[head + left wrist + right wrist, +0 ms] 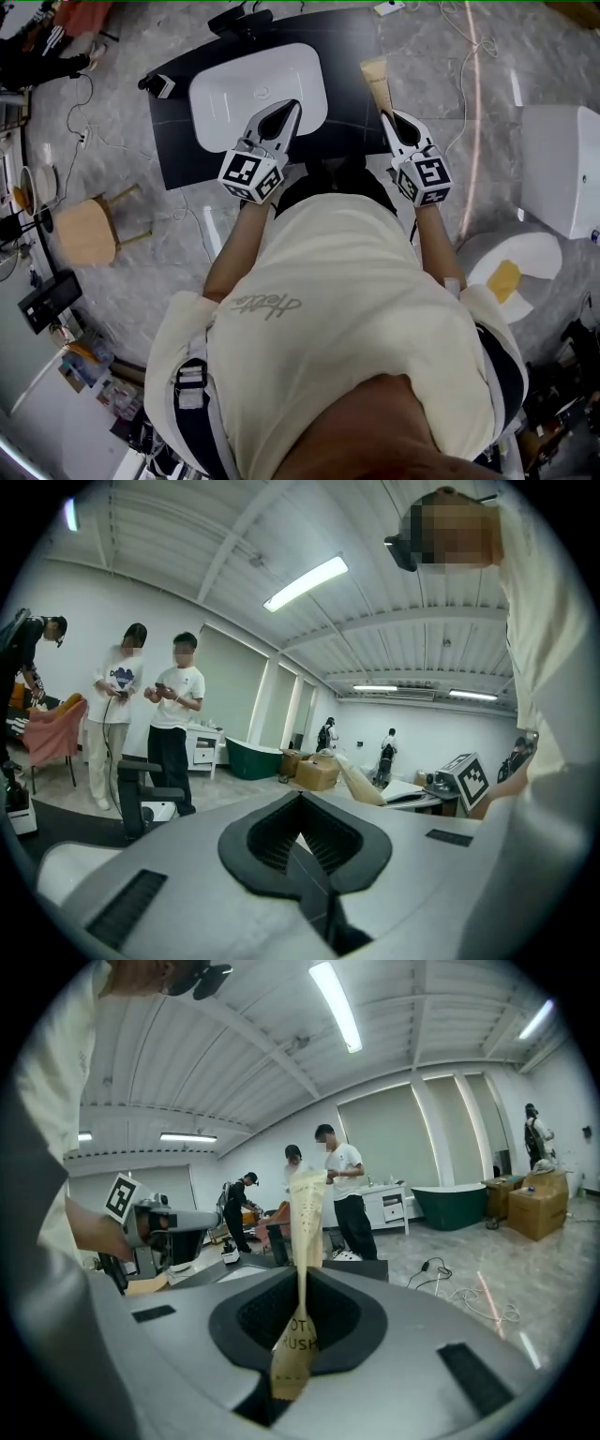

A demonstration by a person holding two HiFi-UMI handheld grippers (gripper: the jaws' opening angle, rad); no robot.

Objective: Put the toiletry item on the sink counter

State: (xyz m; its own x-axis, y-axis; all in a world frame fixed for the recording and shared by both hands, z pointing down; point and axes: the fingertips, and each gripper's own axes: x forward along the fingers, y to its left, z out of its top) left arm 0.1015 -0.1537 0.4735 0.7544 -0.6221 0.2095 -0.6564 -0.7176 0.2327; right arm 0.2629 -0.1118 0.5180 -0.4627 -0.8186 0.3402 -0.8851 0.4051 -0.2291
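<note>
close to the person's chest, the left gripper (280,114) has its jaws together on nothing, over the front edge of the white sink (225,89). the right gripper (393,120) pinches a beige packet (376,79), which reaches forward over the dark counter (349,52), right of the sink.

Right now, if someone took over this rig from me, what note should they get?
Left gripper: shut, empty, over the near edge of the white basin.
Right gripper: shut on the beige toiletry packet, which sticks out above the dark sink counter, right of the basin.
Done: packet in hand at the counter.
Left: set it down and release.
</note>
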